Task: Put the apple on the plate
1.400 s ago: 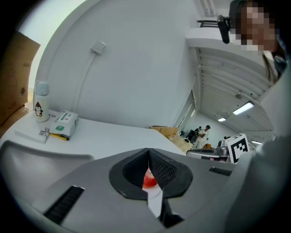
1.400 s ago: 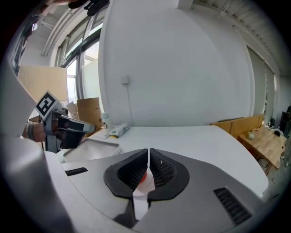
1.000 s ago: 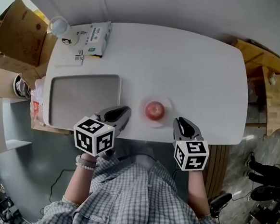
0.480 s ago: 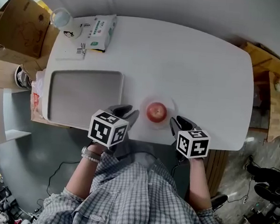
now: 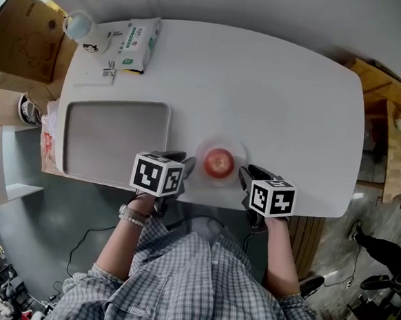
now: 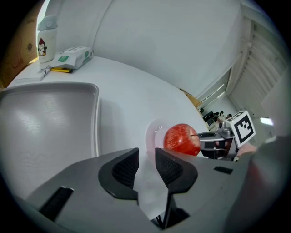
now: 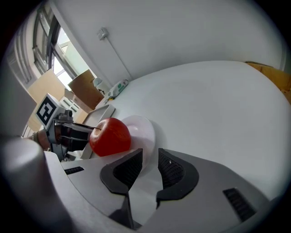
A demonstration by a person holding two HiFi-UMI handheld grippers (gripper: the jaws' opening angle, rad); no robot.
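Note:
A red apple (image 5: 219, 162) rests on a small white plate (image 5: 237, 148) near the front edge of the white table. My left gripper (image 5: 185, 163) sits just left of the plate, jaws shut to a narrow slit with nothing between them. My right gripper (image 5: 245, 173) sits just right of the plate, also shut and holding nothing. In the left gripper view the apple (image 6: 182, 139) and plate (image 6: 152, 132) lie ahead and to the right of the left gripper (image 6: 146, 157). In the right gripper view the apple (image 7: 110, 136) lies ahead and to the left of the right gripper (image 7: 150, 157).
A grey tray (image 5: 116, 139) lies on the table's left half. A tissue pack (image 5: 134, 40), a small bottle (image 5: 79, 29) and a pen (image 5: 111, 69) sit at the back left corner. Cardboard boxes (image 5: 21, 28) stand left of the table, wooden furniture (image 5: 396, 130) right.
The left gripper has shifted right, closer to the plate, and the right gripper has edged left. The apple stays on the plate.

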